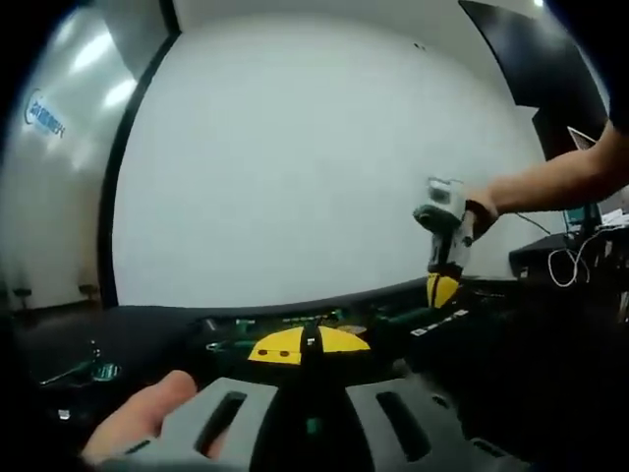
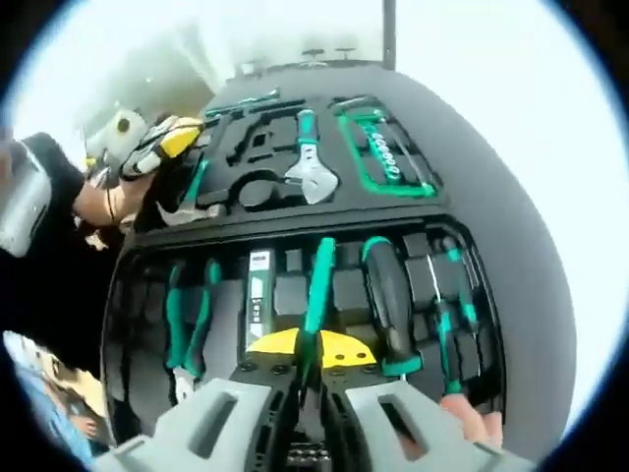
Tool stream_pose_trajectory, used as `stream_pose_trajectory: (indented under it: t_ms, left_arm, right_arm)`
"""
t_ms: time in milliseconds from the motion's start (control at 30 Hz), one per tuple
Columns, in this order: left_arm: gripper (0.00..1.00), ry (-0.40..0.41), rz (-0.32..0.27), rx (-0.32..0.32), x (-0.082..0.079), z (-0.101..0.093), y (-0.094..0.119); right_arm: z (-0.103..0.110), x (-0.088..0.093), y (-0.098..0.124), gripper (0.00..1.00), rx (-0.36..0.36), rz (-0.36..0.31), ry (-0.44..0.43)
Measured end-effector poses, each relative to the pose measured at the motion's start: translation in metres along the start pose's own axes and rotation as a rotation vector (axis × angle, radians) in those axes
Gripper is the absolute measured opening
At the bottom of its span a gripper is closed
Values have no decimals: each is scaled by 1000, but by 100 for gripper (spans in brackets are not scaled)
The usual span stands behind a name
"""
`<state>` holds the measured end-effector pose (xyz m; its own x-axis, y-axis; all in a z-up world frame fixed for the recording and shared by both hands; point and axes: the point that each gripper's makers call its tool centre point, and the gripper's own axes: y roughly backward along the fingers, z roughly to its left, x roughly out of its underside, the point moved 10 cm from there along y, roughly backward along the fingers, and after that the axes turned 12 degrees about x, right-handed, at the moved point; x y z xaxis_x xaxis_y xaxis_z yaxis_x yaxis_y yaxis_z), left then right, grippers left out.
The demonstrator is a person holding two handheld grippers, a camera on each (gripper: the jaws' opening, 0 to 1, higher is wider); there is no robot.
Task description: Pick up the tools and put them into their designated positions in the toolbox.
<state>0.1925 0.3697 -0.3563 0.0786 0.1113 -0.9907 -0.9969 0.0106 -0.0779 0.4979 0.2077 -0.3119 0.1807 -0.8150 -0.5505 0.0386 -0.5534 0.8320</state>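
Right gripper view, my right gripper [image 2: 310, 366] clenched on a green-handled tool [image 2: 318, 285] over the toolbox [image 2: 295, 246], adjustable wrench [image 2: 311, 169] and hacksaw [image 2: 381, 147] seated beyond, left gripper [image 1: 307, 344] jaws closed together.

Bright glare, soft blur, fisheye-warped edges

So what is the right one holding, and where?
It looks like the right gripper pinches the long green tool by its near end, over the toolbox.
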Motion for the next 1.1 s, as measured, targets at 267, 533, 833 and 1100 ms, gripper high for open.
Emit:
stream_pose_trajectory:
  t_ms: [267,533,833,1100]
  left_arm:
    - [5,-2,3,-3,0,0,-1]
    - [5,-2,4,-4,1,0,-2]
    - [5,1,2,-6,1,0,-2]
    - [3,180,148,224,-42,-6,-60]
  right_arm:
    - [23,-3,-7,6,214,82,330]
    - [55,-3,-15,4,635,125,900]
    - [84,17,-27,4,944,141,1409]
    - [93,29,-29,5,938,144,1534]
